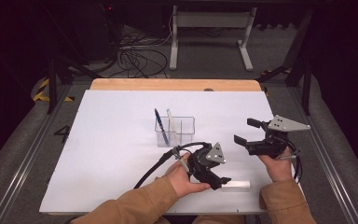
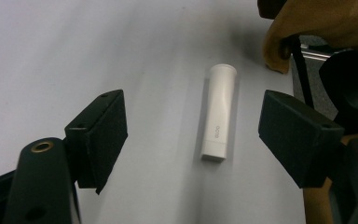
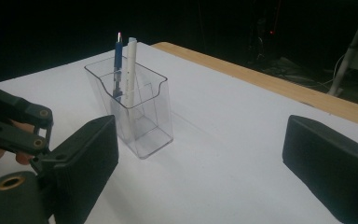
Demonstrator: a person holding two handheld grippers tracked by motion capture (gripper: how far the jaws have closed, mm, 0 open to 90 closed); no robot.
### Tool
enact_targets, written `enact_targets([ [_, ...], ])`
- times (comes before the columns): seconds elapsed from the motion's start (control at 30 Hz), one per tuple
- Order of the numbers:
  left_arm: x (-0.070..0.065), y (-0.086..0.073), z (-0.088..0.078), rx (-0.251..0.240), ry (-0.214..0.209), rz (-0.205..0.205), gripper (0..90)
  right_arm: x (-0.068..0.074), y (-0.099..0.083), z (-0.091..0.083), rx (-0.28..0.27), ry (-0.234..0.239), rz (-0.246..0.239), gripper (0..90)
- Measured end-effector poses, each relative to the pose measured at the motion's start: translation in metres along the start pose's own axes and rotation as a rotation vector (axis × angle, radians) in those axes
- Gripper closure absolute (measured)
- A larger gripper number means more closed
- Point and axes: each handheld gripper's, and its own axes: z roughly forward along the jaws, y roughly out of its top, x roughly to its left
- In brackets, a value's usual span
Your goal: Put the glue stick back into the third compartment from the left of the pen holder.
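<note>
Just now, the white tube (image 2: 219, 114) is framed, untouched, between the parted jaws of the left gripper (image 2: 193, 135) at the table's (image 1: 112, 154) near edge; the right gripper (image 3: 200, 163) is held wide open, empty.

Tube (image 1: 236, 185) on table (image 1: 112, 140) near front edge, holder (image 1: 175, 131) behind it, two pens (image 1: 160, 125) in holder.

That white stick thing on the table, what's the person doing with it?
A person holds a gripper in each hand. The left gripper reaches down over the white plastic tube lying on the white table, fingers open either side, not touching it. The right gripper waits open near the clear plastic holder, which has a blue pen and a white pen.
</note>
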Motion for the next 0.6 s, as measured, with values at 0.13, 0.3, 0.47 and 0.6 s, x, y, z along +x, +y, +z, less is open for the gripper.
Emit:
enact_targets([
  [0.13,0.000,0.001,0.009,-0.015,-0.026,-0.006,26.2,-0.001,0.000,-0.002,-0.021,0.014,0.014,10.9],
  [0.3,0.001,0.000,0.018,-0.015,-0.027,-0.005,26.6,0.000,0.001,-0.005,-0.011,0.002,0.006,11.2],
  [0.47,0.001,0.001,0.024,0.000,-0.044,-0.017,29.2,-0.002,0.001,-0.005,-0.009,0.002,0.013,11.3],
  [0.6,0.000,0.001,0.030,0.011,-0.058,-0.018,29.2,-0.002,0.001,-0.005,-0.010,0.005,0.017,11.3],
])
